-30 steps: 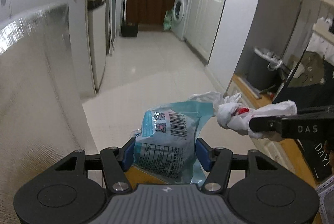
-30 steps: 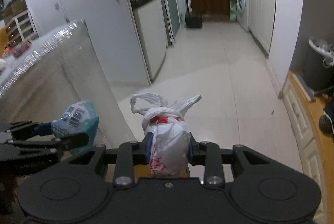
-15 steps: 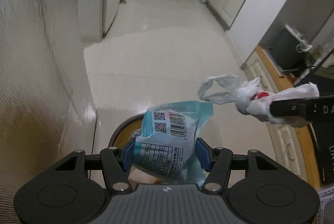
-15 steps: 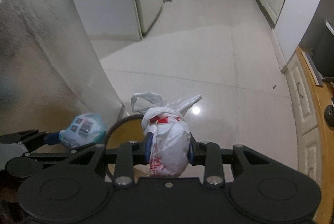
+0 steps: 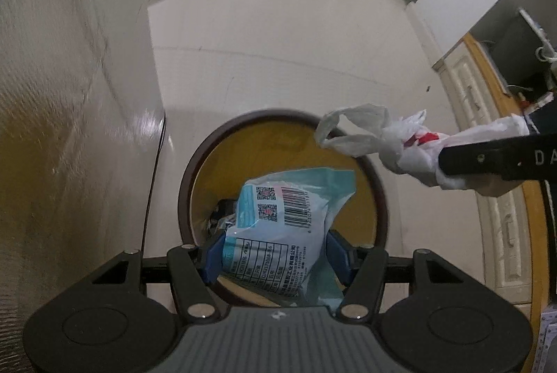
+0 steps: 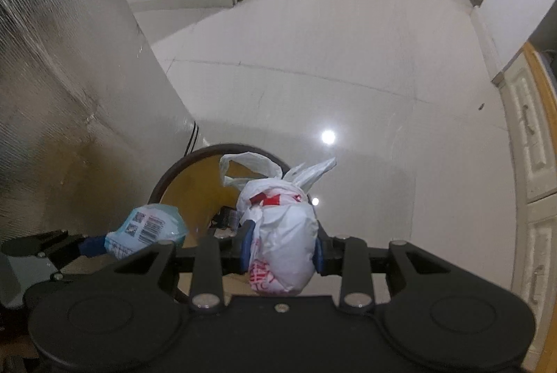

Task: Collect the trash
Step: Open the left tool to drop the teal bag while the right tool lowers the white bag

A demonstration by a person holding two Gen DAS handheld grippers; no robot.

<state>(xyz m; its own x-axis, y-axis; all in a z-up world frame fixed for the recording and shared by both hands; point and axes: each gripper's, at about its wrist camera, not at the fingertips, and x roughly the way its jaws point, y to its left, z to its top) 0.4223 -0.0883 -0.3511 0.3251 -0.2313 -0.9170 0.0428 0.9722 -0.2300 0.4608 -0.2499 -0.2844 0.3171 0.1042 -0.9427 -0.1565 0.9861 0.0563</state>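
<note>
My left gripper [image 5: 275, 254] is clamped on a pale blue snack packet [image 5: 285, 220], its blue pads pressing the packet's sides, barcode and two square codes facing up. My right gripper [image 6: 281, 249] is clenched on a knotted white plastic bag [image 6: 278, 233] with red print, the bag's loops sticking out toward 12 o'clock.

The left wrist view looks almost straight down into the round bin [image 5: 377, 199]: dark brown rim, yellow liner, some dark clutter at the bottom showing at about 9 o'clock of the packet. There the packet hangs directly over the bin's mouth, and the white bag comes in from 3 o'clock, its loops reaching over the rim while its body sits outside it. The right wrist view shows only the far arc of the bin, the rest hidden behind my own frame and the bag; it does show the left gripper from the side at 8 o'clock, which the other view cannot, and the bright ceiling-light glint on the white tile floor [image 6: 348, 77] at 1 o'clock.

A second ago both views looked down the corridor to a washing machine, and no bin showed. Half a second ago only a sliver of rim peeked out behind the packet. Both grips are unchanged.
</note>
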